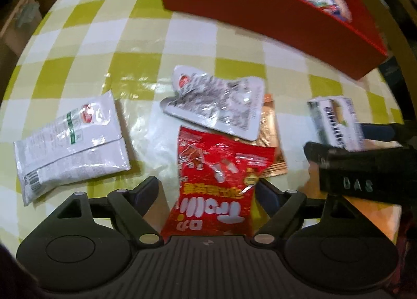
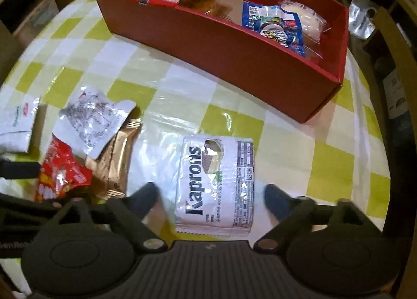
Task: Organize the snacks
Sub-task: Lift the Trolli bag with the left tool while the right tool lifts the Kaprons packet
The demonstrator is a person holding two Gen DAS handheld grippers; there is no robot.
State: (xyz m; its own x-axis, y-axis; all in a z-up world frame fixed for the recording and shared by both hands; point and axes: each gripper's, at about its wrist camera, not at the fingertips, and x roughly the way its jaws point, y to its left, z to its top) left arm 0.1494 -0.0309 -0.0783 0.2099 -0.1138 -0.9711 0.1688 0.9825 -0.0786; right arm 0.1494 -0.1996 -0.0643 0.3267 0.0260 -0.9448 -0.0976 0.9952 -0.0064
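My left gripper is open, its fingers either side of a red Trolli snack bag lying on the checked tablecloth. My right gripper is open, its fingers either side of a white Kaprolls wafer pack, which also shows in the left wrist view. A crumpled silver-white pouch lies over a gold packet just beyond the red bag. A white flat pack lies to the left. The red box at the back holds several snacks.
The table has a green and white checked cloth and a rounded edge. The right gripper's black body shows at the right of the left wrist view. Cardboard boxes and shelves stand beyond the table's far edge.
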